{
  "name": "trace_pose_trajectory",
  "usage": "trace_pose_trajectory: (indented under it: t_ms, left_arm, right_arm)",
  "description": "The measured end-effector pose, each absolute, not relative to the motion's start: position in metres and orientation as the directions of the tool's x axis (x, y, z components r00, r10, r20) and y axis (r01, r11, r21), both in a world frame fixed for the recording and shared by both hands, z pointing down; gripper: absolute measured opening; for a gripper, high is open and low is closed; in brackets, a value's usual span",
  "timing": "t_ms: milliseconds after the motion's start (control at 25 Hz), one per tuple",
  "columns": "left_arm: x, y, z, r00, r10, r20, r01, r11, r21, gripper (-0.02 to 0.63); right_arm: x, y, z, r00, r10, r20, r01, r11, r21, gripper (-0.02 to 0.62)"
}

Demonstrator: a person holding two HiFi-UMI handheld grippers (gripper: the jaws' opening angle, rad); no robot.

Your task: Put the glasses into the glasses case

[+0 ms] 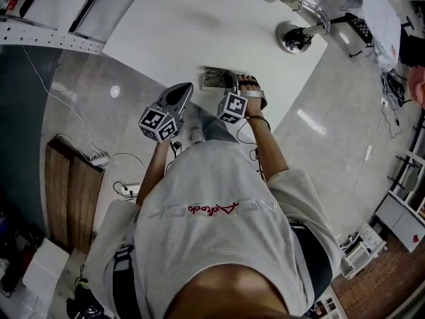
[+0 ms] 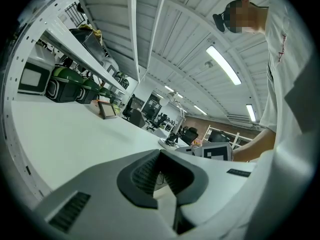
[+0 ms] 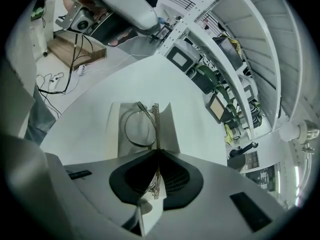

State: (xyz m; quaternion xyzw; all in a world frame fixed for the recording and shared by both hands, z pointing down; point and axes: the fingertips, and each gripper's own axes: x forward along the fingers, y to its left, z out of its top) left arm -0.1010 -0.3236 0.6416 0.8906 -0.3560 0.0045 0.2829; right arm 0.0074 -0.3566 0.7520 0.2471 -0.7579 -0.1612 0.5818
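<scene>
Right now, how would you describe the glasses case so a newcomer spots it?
On the white table, look at the near edge, just ahead of the right gripper. The glasses case lies open there, a pale flat rectangle directly beneath the glasses that gripper pinches, unlike the round dark lamp base farther right.

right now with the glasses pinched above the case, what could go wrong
1. The right gripper holds the glasses by one thin frame edge between its jaws, so they may twist or slip.
2. The glasses hang edge-on over the case; they could catch its rim instead of lying inside.
3. Nothing grips the case, so a nudge may slide it.
</scene>
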Motion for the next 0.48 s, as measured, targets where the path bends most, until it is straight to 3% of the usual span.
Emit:
trace_pose_trajectory:
  t_ms: [280,480]
  left_arm:
    - [-0.1061,-0.3264,0.6412,0.741,-0.638,0.209,-0.643,-0.583,0.498,0.008]
    - [-0.1038,-0.3246,0.6395,0.746,-0.633,0.205,-0.638,-0.591,0.494,0.008]
  right_arm:
    - [0.0065,-0.3535,0.7543,-0.218,-0.551,0.805,-0.176,0.834,0.523,0.029]
    - [0.007,-0.351,0.7554,-0.234,-0.539,0.809,-0.206,0.841,0.5,0.075]
